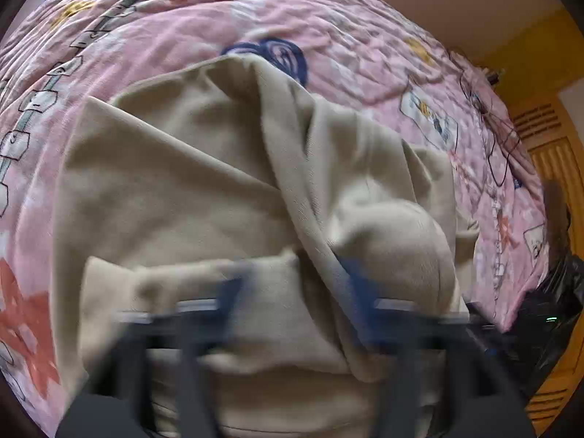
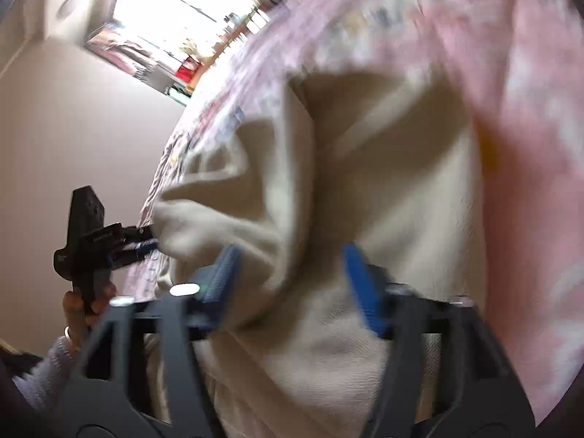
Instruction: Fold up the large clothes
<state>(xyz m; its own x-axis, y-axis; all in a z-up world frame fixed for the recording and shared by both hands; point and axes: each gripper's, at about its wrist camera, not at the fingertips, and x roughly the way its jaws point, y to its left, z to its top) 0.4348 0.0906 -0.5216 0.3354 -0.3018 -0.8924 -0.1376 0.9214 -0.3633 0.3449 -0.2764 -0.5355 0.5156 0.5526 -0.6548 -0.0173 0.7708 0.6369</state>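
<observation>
A beige garment lies bunched in folds on a pink patterned quilt. My left gripper is open just above the garment's near folds, its blue pads blurred, and one fold drapes over the right pad. In the right wrist view the same garment fills the middle. My right gripper is open with the cloth between and under its blue pads. The left gripper also shows there at the left, at the garment's edge, held by a hand.
The quilt covers a bed. A black bag and a yellow louvred door stand beyond the bed's right edge. Thin dark cables lie on the quilt at the right. A bright window and plain wall are at the left.
</observation>
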